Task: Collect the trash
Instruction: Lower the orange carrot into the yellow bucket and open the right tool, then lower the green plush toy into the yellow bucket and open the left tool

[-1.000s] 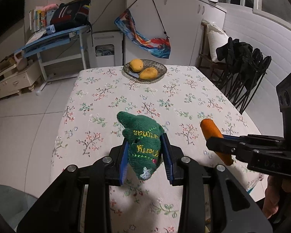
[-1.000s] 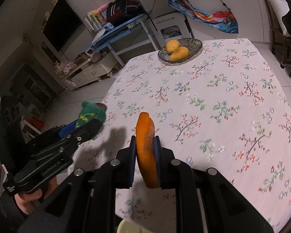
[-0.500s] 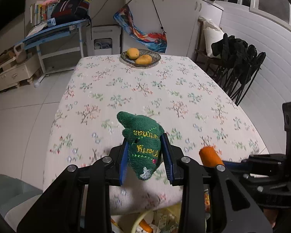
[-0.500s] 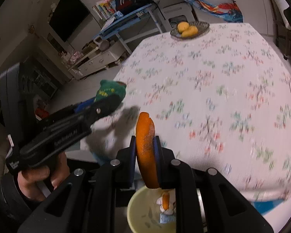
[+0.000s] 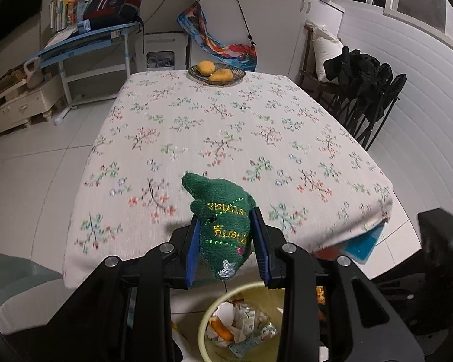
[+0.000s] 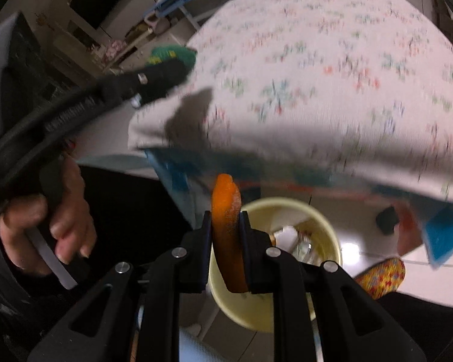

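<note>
The right tool (image 6: 226, 256) is clamped on a light, limp orange peel (image 6: 226, 229) above the yellow bin (image 6: 326, 220), and the left tool (image 5: 226, 253) squeezes a soft green cloth (image 5: 223, 226) mid-body over the desk (image 5: 226, 138) edge.

Yellow embroidered script runs in two lines across the green knitted cloth (image 5: 223, 229); it appears upside down and cannot be read; no other lettering is legible.
</note>
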Available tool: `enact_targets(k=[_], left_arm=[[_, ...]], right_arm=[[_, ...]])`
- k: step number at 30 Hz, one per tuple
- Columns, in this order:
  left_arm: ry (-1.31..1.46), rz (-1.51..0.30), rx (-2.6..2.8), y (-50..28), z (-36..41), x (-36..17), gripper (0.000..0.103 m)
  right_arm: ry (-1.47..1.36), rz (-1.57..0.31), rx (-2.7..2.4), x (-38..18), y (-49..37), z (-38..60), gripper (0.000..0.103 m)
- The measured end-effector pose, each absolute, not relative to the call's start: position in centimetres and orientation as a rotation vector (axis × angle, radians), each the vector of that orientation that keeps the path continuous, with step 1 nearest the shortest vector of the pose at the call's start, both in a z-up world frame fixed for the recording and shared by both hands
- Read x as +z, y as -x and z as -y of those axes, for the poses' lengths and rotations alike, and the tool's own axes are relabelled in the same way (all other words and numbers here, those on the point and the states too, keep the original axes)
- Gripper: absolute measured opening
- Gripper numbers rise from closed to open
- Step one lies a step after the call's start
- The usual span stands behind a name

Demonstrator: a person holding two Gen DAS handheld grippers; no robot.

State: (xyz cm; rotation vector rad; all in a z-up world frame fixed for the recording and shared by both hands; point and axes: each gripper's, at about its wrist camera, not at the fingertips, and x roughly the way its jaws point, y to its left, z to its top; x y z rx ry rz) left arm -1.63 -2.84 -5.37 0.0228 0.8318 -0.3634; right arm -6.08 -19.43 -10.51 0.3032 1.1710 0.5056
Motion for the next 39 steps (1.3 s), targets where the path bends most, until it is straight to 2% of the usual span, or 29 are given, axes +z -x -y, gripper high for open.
enact_targets(k=[5,6,8,11,16,18,23,29,34,39], left_arm=[[-0.016,-0.836,-0.373,3.7,2.6,-5.7,0.030],[-0.015,-0.837,-0.375,4.0,2.6,-5.7,0.030],[-0.018,-0.841,-0.380,4.9,2.6,-5.8,0.030],[-0.018,-0.855,-0.388,6.2,2.6,-6.2,0.030],[-0.029,-0.892,-0.407,8.1,2.9,-7.1,0.030],[-0.031,-0.916,-0.420,8.7,3.3,-7.5,0.031],[-0.012,-1.032,-0.461,10.4,4.1,-9.6,0.032],[-0.070,-1.118,-0.474,11.7,5.3,-11.4,0.042],[-0.088,-1.088,-0.442,12.0,5.3,-10.8,0.051],[-0.099,-1.038,-0.432,12.1,5.5,-9.9,0.053]], right_arm=[[-0.249,-1.252,0.484,-12.2,7.2,17.9,0.021],[-0.235,-1.264,0.475,-12.5,7.3,17.7,0.030],[-0.222,-1.277,0.458,-12.8,7.6,17.5,0.038],[-0.230,-1.263,0.426,-12.3,8.1,18.0,0.040],[-0.286,-1.163,0.305,-10.7,8.9,20.4,0.054],[-0.325,-1.106,0.269,-9.9,9.1,21.5,0.063],[-0.396,-0.978,0.196,-8.1,9.9,23.6,0.065],[-0.408,-0.893,0.144,-7.2,10.6,24.1,0.067],[-0.369,-0.826,0.104,-6.2,11.3,24.1,0.074],[-0.332,-0.790,0.090,-5.7,11.3,24.0,0.074]])
